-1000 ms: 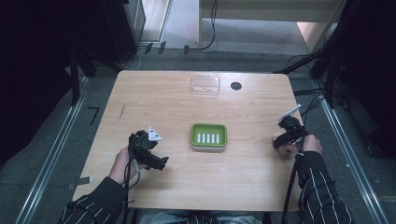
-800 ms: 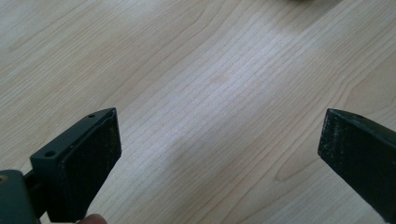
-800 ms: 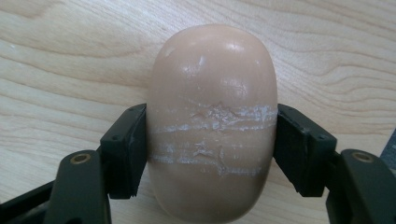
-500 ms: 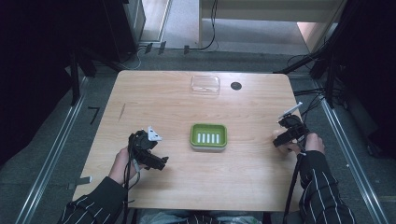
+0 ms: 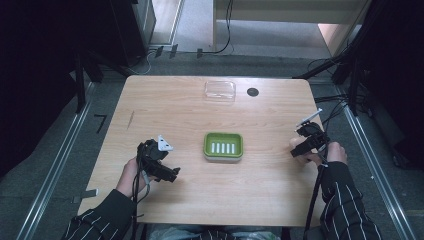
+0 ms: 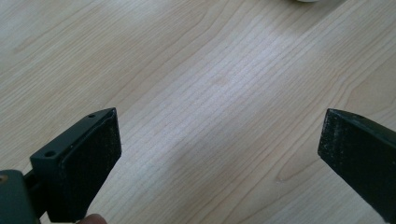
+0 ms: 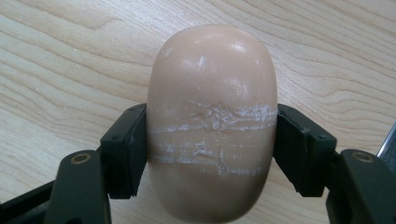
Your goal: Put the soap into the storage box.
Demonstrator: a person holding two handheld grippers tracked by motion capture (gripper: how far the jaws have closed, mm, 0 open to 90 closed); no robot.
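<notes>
1. Nearest the person, two striped sleeves (image 5: 102,220) came in from the bottom edge of the high view, one on each side of the wooden table (image 5: 190,200).
2. The left gripper (image 5: 170,174) sat over the near left part of the table, held in the left hand (image 5: 131,176). In the left gripper view its two black jaws stood wide apart with nothing between them, and bare wood showed in the gap.
3. The right gripper (image 7: 212,154) was near the right edge of the table, held in the right hand (image 5: 334,151). Its jaws were clamped on a bar of soap (image 7: 212,112), one pad pressed against each long side.
4. The soap was pale pink and oval, with whitish scuffed lines across its middle where the pads met it. In the high view it showed as a small pale shape (image 5: 296,145) at the gripper's tip, well to the right of the dish; whether it rested on the wood could not be told.
5. A green soap dish (image 5: 223,145) with a row of white slots sat at the middle of the table, between the two grippers and apart from both.
6. Farther back, a clear plastic lid (image 5: 219,90) lay near the far edge.
7. Just to the right of the lid was a small dark round hole (image 5: 252,92) in the tabletop.
</notes>
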